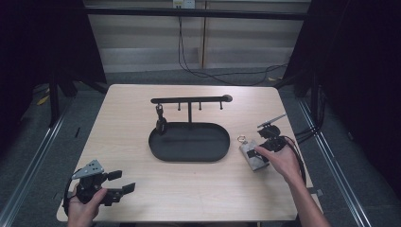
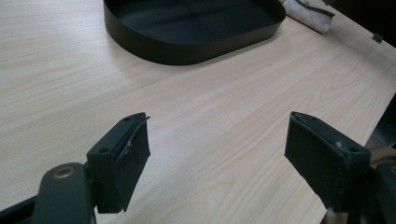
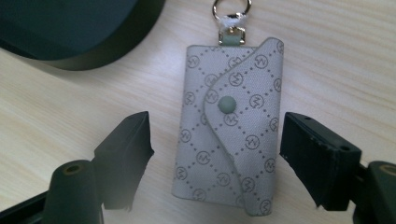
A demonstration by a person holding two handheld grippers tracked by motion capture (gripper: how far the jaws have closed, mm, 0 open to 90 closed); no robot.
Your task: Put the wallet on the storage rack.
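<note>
Nearest the person, the left gripper (image 1: 122, 182) sits low over the front left corner of the table (image 1: 198, 198), held in the left hand (image 1: 85, 201). Its jaws stand wide apart with nothing between them; in the left gripper view only bare light wood lies between them.

Ahead of that gripper and off to its right lies the black oval tray (image 2: 187, 46), well apart from its jaws.

On the other side, the right hand (image 1: 283, 163) holds the right gripper (image 3: 215, 154) down over a grey patterned key pouch (image 3: 231, 130). The pouch lies flat on the table, between the two jaws, its snap flap facing up and its metal ring (image 3: 231, 9) pointing away from the gripper. The jaws are released: each pad stands clear of the pouch's edges, the right one closer than the left, and nothing is grasped.

Beyond the pouch and to the gripper's left is the curved wall of the tray. Farther back, a black rack with pegs (image 1: 189, 100) rises from the tray, one small dark item (image 1: 161, 123) hanging from it.
</note>
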